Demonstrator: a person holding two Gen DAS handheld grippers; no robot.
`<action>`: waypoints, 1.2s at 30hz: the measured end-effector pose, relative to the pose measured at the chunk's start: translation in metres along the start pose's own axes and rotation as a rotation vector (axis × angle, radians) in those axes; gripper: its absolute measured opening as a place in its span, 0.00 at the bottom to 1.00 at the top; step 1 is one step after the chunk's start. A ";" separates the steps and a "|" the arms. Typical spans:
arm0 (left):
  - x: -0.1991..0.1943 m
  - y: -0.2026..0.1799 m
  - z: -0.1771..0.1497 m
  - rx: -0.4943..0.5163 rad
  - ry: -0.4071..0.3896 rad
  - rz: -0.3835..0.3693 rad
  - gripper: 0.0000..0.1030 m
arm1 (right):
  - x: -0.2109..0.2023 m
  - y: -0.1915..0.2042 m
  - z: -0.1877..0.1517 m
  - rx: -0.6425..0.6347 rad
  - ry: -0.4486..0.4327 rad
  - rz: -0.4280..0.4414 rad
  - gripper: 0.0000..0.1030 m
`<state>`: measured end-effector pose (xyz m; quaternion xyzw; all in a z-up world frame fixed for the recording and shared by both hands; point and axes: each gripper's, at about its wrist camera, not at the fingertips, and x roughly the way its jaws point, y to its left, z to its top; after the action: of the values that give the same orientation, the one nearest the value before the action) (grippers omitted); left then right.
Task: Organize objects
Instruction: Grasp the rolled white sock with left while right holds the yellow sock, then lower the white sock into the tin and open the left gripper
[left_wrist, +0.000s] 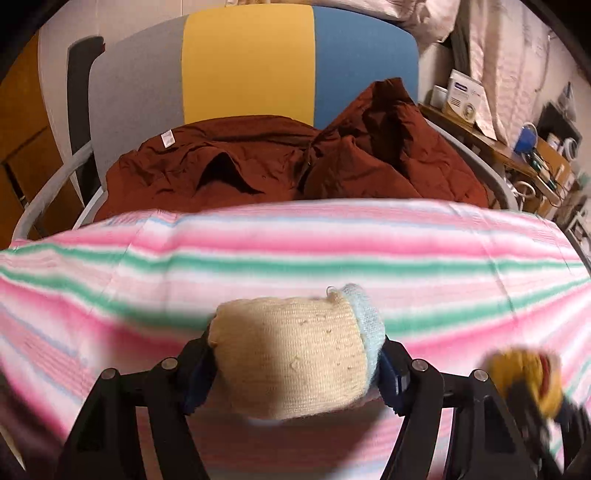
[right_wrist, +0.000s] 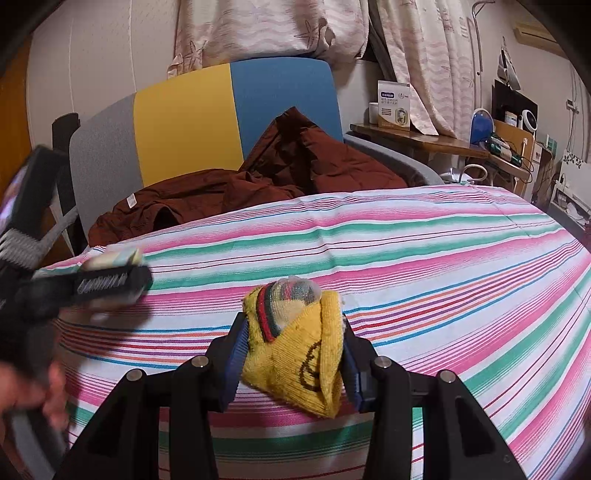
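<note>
A rolled cream sock bundle with a pale blue cuff (left_wrist: 291, 350) sits between the pads of my left gripper (left_wrist: 295, 365), which is shut on it just above the striped sheet (left_wrist: 295, 251). In the right wrist view that gripper (right_wrist: 110, 280) is blurred at the left edge, with the cream bundle (right_wrist: 118, 256) showing above its finger. My right gripper (right_wrist: 293, 354) is shut on a yellow sock bundle with a red and green cuff (right_wrist: 295, 347), low over the sheet (right_wrist: 443, 258). The left wrist view shows the yellow bundle (left_wrist: 517, 373) blurred at lower right.
A crumpled brown jacket (right_wrist: 314, 162) lies behind the sheet on a seat with a grey, yellow and blue back (right_wrist: 184, 122). A cluttered wooden side table (right_wrist: 424, 140) stands at the right under curtains. A person's hand (right_wrist: 44, 391) holds the left gripper's handle.
</note>
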<state>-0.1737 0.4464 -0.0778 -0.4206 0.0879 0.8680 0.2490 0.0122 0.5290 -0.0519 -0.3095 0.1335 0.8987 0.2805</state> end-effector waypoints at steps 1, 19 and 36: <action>-0.007 0.002 -0.008 -0.009 0.002 -0.009 0.70 | 0.000 0.001 0.000 -0.002 0.000 -0.004 0.44; -0.120 0.031 -0.095 -0.106 0.002 -0.173 0.70 | -0.022 0.012 0.001 -0.060 -0.093 -0.051 0.44; -0.209 0.115 -0.135 -0.207 -0.115 -0.168 0.70 | -0.048 0.042 -0.009 -0.200 -0.168 -0.003 0.44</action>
<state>-0.0302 0.2240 -0.0077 -0.3994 -0.0521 0.8712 0.2805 0.0234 0.4710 -0.0257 -0.2599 0.0189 0.9299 0.2595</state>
